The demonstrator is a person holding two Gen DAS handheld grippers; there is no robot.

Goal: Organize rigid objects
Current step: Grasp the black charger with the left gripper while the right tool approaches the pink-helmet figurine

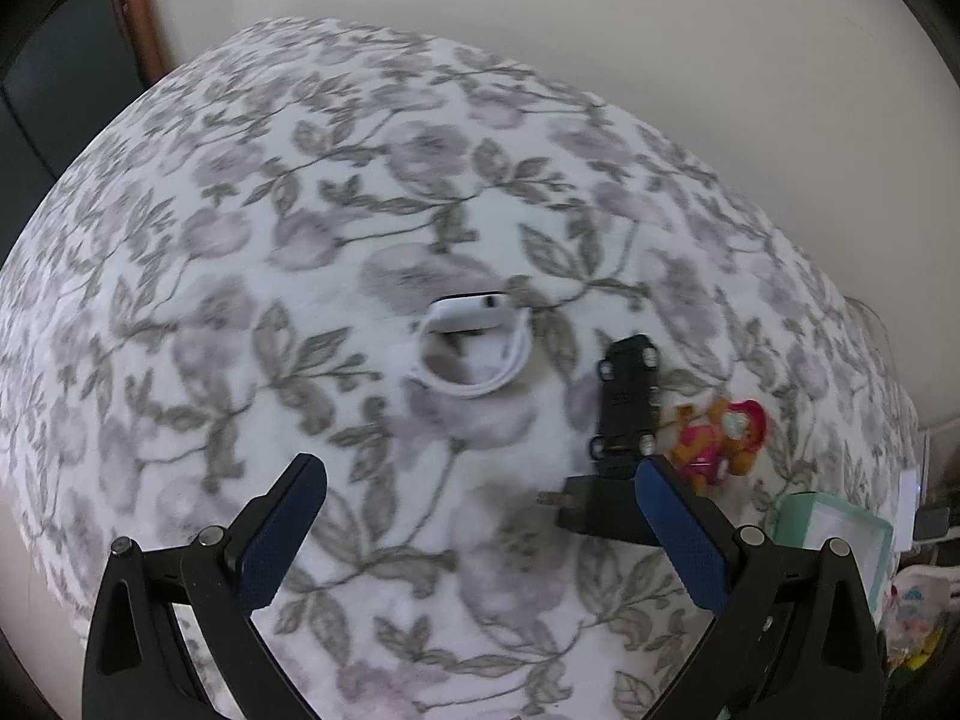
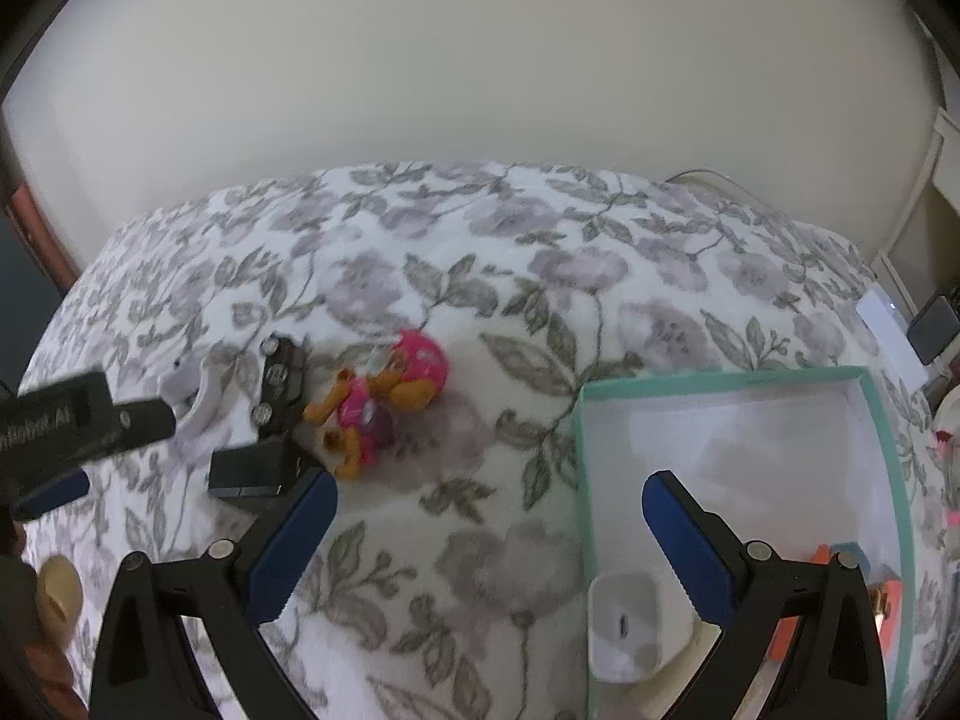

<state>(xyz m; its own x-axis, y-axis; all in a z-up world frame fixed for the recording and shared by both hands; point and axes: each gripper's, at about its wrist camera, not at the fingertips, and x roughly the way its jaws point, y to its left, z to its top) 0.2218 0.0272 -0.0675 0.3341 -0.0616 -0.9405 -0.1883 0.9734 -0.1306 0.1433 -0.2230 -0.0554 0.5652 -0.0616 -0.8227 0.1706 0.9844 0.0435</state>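
On the floral bedspread lie a white smartwatch with a looped band (image 1: 474,348), a black toy car (image 1: 627,402), a black plug adapter (image 1: 594,507) and a pink-and-orange toy figure (image 1: 720,435). My left gripper (image 1: 480,489) is open and empty, just short of the watch, its right finger by the adapter. My right gripper (image 2: 489,501) is open and empty between the toy figure (image 2: 384,399) and a teal-rimmed white box (image 2: 888,456). The box holds a white earbud case (image 2: 624,624) and orange pieces (image 2: 888,594). The car (image 2: 279,384) and adapter (image 2: 258,471) also show in the right wrist view.
A cream wall runs behind the bed. A dark wooden frame (image 1: 135,18) stands at the far left. White and dark devices (image 2: 900,330) sit past the bed's right edge. The box corner (image 1: 840,531) shows at the right of the left wrist view.
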